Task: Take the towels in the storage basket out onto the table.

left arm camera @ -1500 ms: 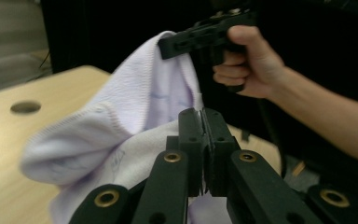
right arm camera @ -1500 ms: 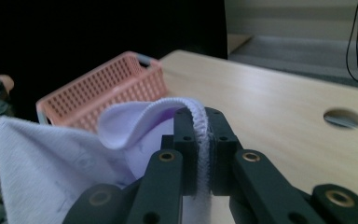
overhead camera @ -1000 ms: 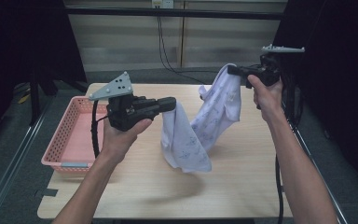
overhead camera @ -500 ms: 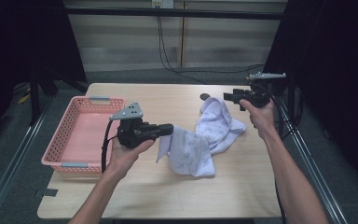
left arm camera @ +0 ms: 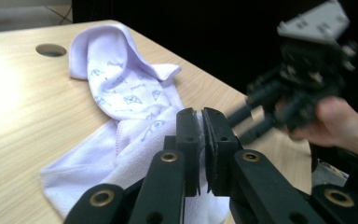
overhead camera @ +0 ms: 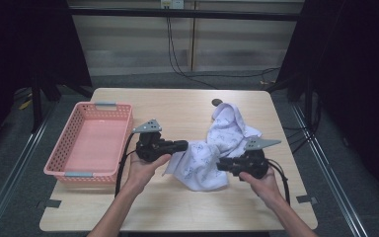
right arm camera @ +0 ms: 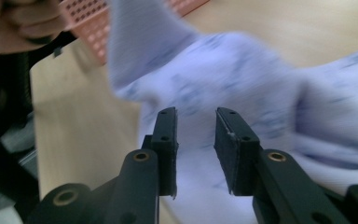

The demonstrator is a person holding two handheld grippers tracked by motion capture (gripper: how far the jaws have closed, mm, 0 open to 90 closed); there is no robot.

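A white patterned cloth (overhead camera: 212,148) lies crumpled on the table's right half. My left gripper (overhead camera: 185,145) is at the cloth's left edge. In the left gripper view this gripper (left arm camera: 202,114) is shut on a fold of the cloth (left arm camera: 121,88). My right gripper (overhead camera: 220,166) sits low at the cloth's near right side, pointing left. Its jaws have just been closing. In the right gripper view this gripper (right arm camera: 193,114) still shows a gap; the cloth (right arm camera: 223,79) lies beyond it, and the pads do not press on it.
A pink plastic basket (overhead camera: 59,148) stands on the left of the wooden table (overhead camera: 177,108). A round hole (left arm camera: 50,49) is in the tabletop beyond the cloth. Dark floor and rails surround the table.
Both hands came down. The cloth, earlier hanging in the air between the grippers, now rests on the table. The right gripper let go of its corner and dropped toward the cloth's near side.
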